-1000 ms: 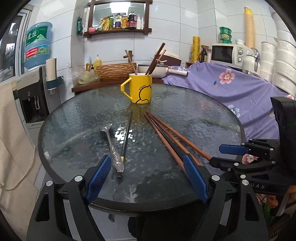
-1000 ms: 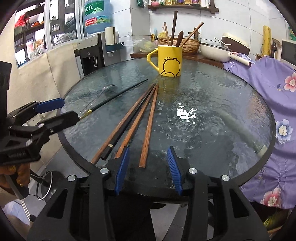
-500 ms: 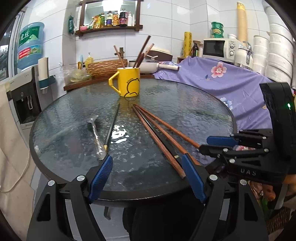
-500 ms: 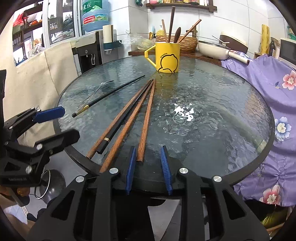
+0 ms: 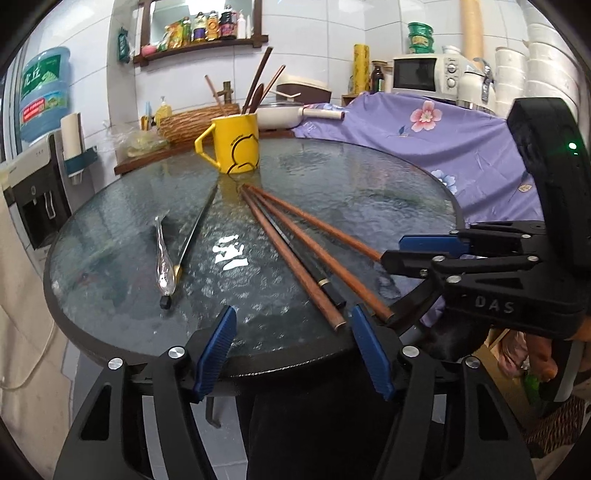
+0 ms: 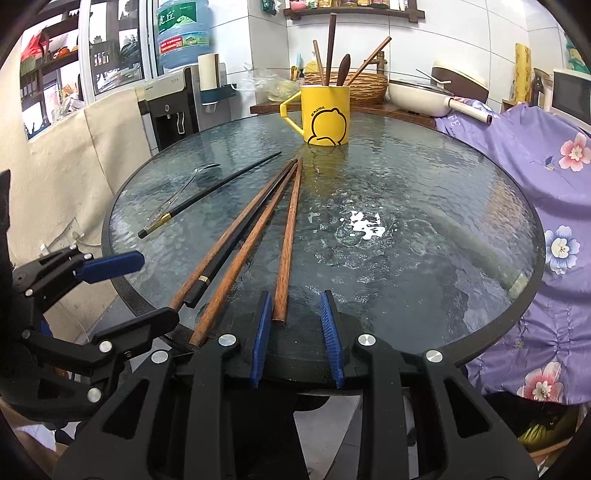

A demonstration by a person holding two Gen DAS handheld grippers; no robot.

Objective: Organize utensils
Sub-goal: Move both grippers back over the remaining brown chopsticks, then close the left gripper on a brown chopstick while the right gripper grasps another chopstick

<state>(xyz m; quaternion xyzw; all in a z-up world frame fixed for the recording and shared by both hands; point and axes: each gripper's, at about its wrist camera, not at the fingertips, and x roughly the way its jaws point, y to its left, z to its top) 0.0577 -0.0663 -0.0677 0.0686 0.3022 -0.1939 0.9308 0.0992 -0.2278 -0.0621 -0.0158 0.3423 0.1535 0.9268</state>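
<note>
Though loose, five chopsticks (image 6: 289, 236), one spoon (image 5: 162, 258)

A round glass table (image 5: 369, 192) with a dark rim stood before a white-tiled wall. Beyond it, a purple flowered cloth (image 5: 461, 140) draped over something at the right, with a white microwave (image 5: 421, 74) behind it. A wall shelf (image 5: 199, 44) carried bottles. A woven basket (image 5: 192, 122) and a cream pan (image 5: 280, 114) sat on a wooden counter. At the left stood a water dispenser (image 6: 173, 107) topped by a blue bottle (image 6: 183, 31).
</note>
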